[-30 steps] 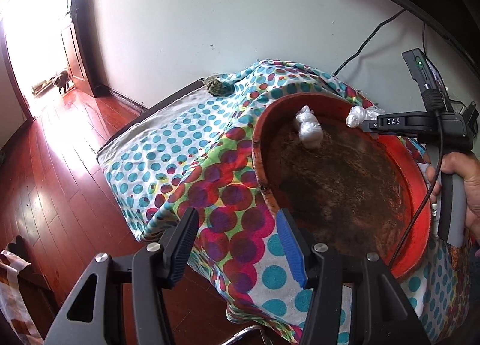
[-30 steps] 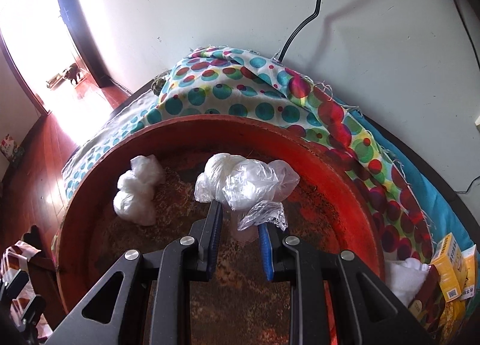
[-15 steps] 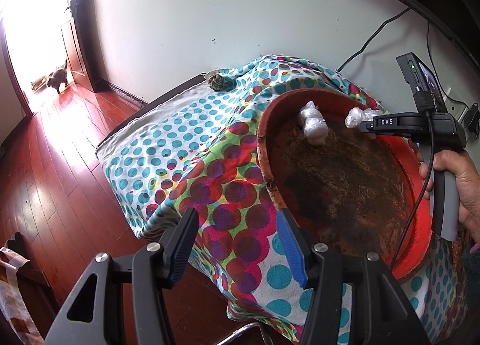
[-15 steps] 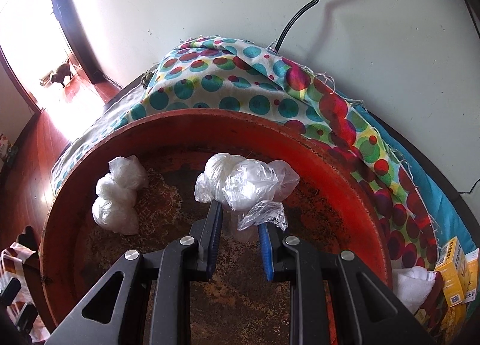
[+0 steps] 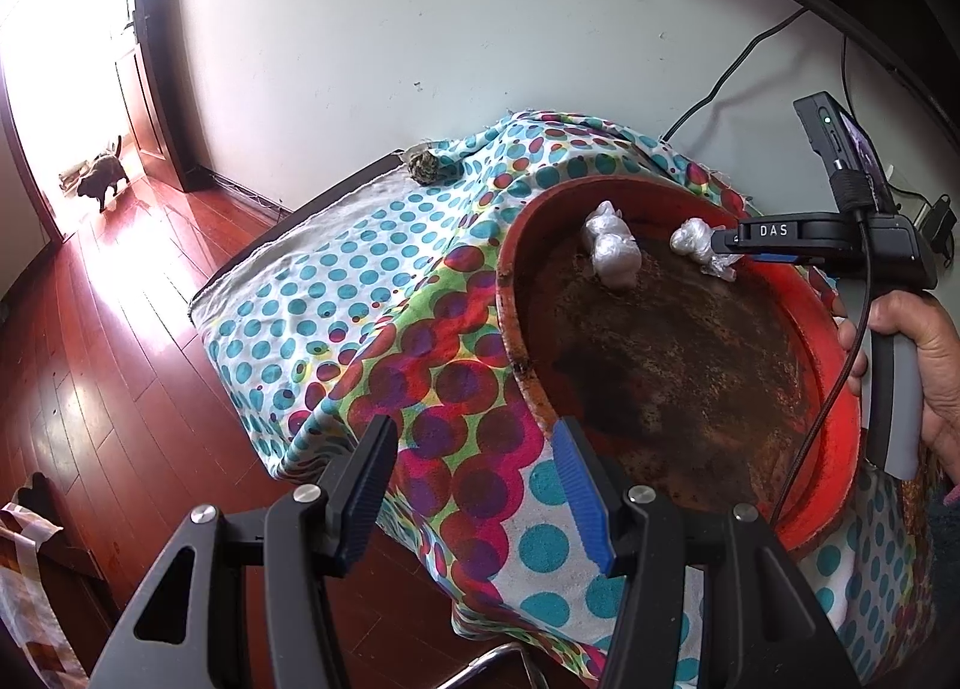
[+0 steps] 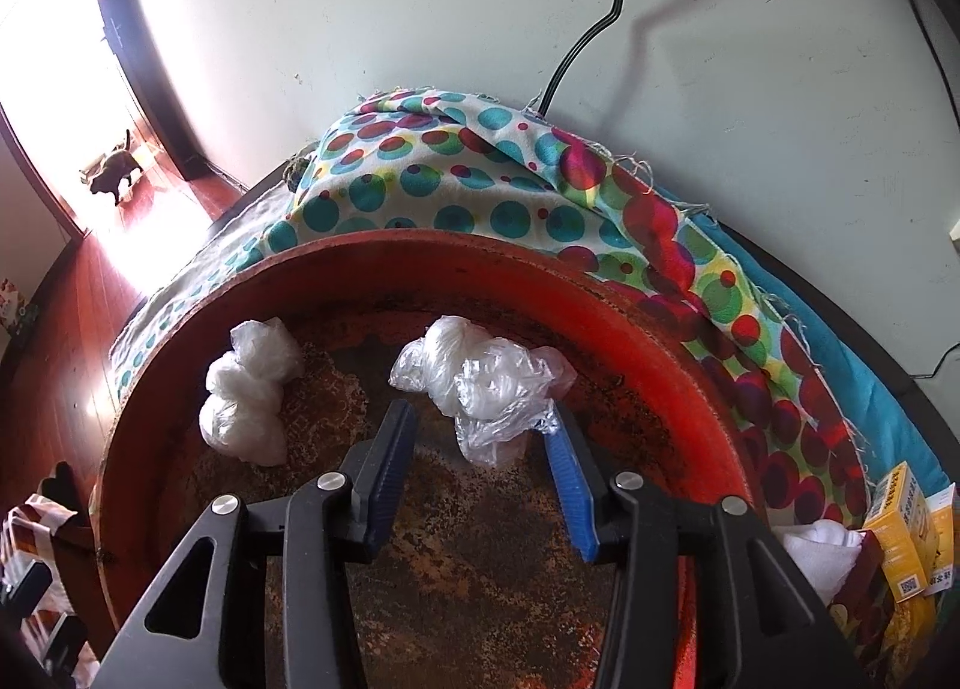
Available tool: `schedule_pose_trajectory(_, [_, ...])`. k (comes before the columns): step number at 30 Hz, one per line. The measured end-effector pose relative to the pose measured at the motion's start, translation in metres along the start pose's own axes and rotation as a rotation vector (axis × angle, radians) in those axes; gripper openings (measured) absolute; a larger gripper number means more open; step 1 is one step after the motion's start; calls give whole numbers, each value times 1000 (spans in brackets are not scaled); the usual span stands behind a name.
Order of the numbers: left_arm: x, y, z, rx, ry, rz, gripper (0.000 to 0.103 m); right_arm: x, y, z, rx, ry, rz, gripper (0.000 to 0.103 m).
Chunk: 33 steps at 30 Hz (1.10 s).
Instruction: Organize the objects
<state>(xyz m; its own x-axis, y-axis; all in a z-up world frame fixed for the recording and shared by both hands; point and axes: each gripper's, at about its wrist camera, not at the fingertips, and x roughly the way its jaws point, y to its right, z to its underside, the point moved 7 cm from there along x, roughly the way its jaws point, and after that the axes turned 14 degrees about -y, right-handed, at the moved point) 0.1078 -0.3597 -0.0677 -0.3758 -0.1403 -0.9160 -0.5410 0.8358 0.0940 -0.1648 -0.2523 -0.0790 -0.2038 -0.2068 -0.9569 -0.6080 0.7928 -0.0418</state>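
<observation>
Right gripper (image 6: 480,449) jaws have just been opening, now spread; the plastic-wrapped bundle (image 6: 480,383) is released, lying between them near the far rim of the red tray (image 6: 660,323), beside another bundle (image 6: 252,389). Placement looks done. Left gripper (image 5: 474,479) spread, empty.

left wrist farther back; both facing tray (image 5: 834,341)

A cat (image 5: 103,180) stands in the bright doorway on the red wooden floor (image 5: 102,341). A black cable (image 6: 591,23) hangs down the white wall (image 6: 420,11).
</observation>
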Motion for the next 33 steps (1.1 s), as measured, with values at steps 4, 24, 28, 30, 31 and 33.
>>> schedule_pose_trajectory(4, [-1, 6, 2, 11, -5, 4, 55, -12, 2, 6, -1, 22, 7, 46])
schedule_pose_trajectory(24, [-15, 58, 14, 133, 21, 34, 55, -93, 43, 123, 10, 150, 40, 48])
schedule_pose_trajectory(28, [-16, 73, 20, 170, 19, 42, 55, -110, 77, 161, 51, 165, 69, 49])
schedule_pose_trajectory(30, [-17, 83, 23, 193, 17, 44, 55, -116, 97, 181, 89, 164, 69, 50])
schedule_pose_trajectory(31, [-18, 88, 25, 207, 16, 47, 55, -120, 110, 193, 118, 164, 77, 50])
schedule_pose_trajectory(33, [-19, 98, 29, 233, 16, 50, 55, -124, 133, 212, 166, 165, 90, 50])
